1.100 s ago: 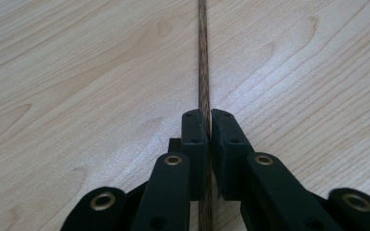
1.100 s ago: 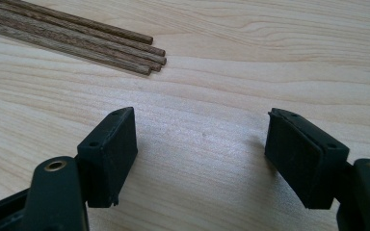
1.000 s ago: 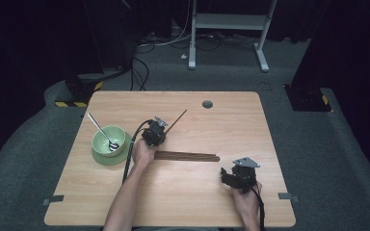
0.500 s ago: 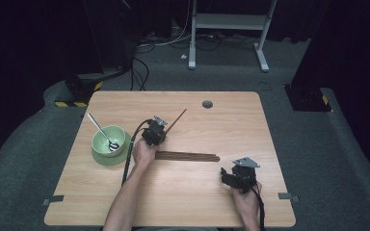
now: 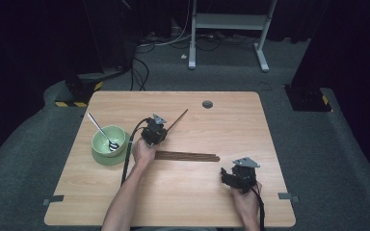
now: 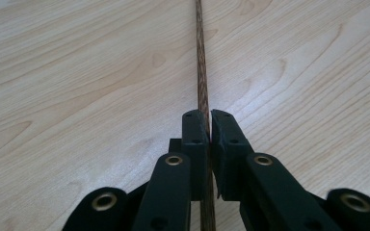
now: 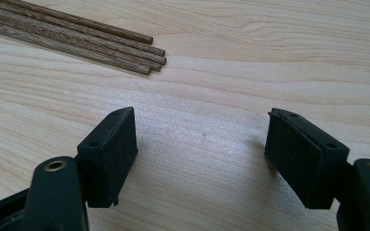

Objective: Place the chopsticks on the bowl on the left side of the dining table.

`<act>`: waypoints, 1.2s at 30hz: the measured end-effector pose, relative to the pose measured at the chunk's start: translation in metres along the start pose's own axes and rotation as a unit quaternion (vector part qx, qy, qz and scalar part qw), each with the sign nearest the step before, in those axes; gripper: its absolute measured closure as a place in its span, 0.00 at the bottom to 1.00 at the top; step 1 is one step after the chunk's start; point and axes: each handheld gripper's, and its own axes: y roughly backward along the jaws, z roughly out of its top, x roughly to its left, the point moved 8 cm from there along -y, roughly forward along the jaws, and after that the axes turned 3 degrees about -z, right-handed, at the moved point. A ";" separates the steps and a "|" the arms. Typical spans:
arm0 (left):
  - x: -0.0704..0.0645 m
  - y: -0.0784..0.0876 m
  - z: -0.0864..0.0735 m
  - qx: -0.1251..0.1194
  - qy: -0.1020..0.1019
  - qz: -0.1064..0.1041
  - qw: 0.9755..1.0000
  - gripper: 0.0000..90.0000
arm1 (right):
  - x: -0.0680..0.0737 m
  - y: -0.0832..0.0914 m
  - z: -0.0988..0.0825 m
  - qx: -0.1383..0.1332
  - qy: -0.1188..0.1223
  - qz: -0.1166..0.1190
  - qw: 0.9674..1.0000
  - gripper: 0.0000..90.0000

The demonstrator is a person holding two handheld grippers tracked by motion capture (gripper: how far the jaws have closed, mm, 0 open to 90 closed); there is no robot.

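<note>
Left gripper (image 6: 209, 127): jaws closed narrow on a single brown chopstick (image 6: 202, 72), which is pinched between the two pads. In the left gripper view the stick runs out past the fingertips in line with the jaws, over the wooden table (image 6: 77, 86); its rear end passes back under the gripper body. In the high view this chopstick (image 5: 177, 120) sticks out from the gripper (image 5: 160, 131) toward the far right of the table, tilted.

Right gripper (image 7: 200, 144): jaws spread wide, nothing between them, bare tabletop below. It rests near the table's front right (image 5: 224, 175).

Bundle of chopsticks (image 5: 188, 156): lies flat mid-table, between the two grippers. In the right gripper view the stick ends (image 7: 149, 57) lie ahead of the open fingers, apart from them.

Containers: a green bowl (image 5: 102, 137) stands on a green saucer (image 5: 99, 157) at the table's left, just beside the left hand (image 5: 143, 153). A metal spoon (image 5: 101, 131) rests in the bowl, handle leaning over the far-left rim
</note>
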 end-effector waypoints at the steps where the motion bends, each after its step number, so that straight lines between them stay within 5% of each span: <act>1: 0.000 0.001 0.000 0.000 -0.001 -0.001 1.000 0.94 | 0.000 0.000 0.000 0.000 0.000 0.000 1.000 0.29; 28: -0.011 0.041 0.010 -0.040 -0.007 -0.048 0.998 0.94 | 0.000 0.000 0.000 0.000 0.000 0.000 1.000 0.29; 36: -0.014 0.053 0.010 -0.045 -0.031 -0.052 0.997 0.94 | 0.000 0.000 0.000 0.000 0.000 0.000 1.000 0.29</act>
